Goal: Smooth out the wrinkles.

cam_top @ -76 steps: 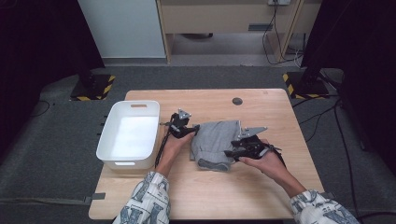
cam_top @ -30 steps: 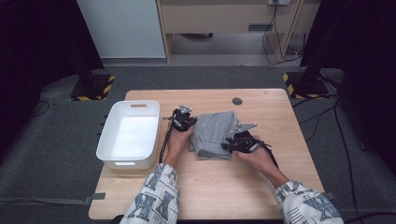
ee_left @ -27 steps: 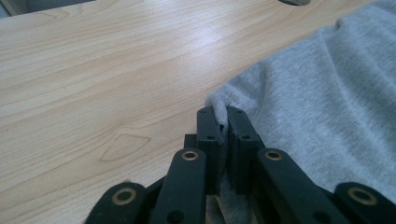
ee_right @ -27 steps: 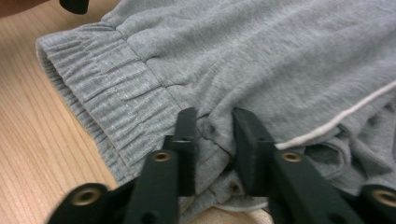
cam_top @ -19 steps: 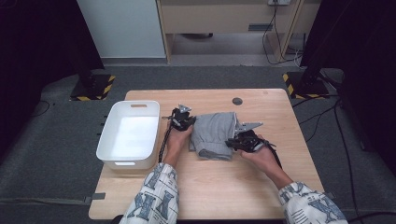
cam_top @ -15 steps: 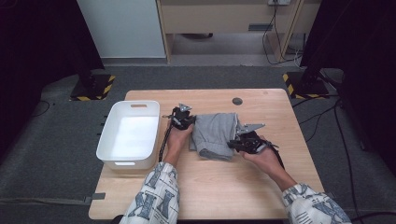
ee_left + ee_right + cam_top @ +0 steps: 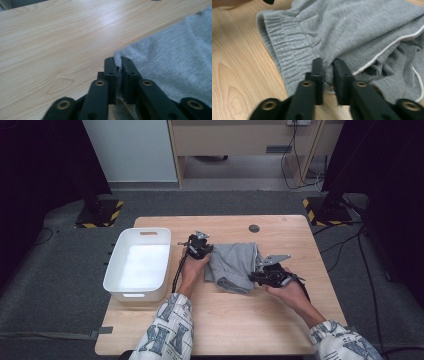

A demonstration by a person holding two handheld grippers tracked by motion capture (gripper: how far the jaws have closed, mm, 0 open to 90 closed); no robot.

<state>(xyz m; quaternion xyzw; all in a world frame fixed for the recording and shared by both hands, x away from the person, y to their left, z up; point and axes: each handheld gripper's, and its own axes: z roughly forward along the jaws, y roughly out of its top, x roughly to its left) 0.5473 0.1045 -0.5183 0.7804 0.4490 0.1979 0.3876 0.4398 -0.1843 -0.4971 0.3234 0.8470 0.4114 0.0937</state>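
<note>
Between both tools: grey shorts (image 7: 239,266). Left tool (image 7: 118,65) loosening on left edge fold; right tool (image 7: 327,65) loosening at right, waistband nearest.

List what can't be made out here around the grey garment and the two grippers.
- High view: the jaws of the left gripper and right gripper are too small to read.
- Left gripper view: a fold of the grey garment sits between the jaws; whether the pads still press it is unclear.
- Right gripper view: the garment's far edge runs off frame.
- High view: the dark disc is too small to identify.
</note>
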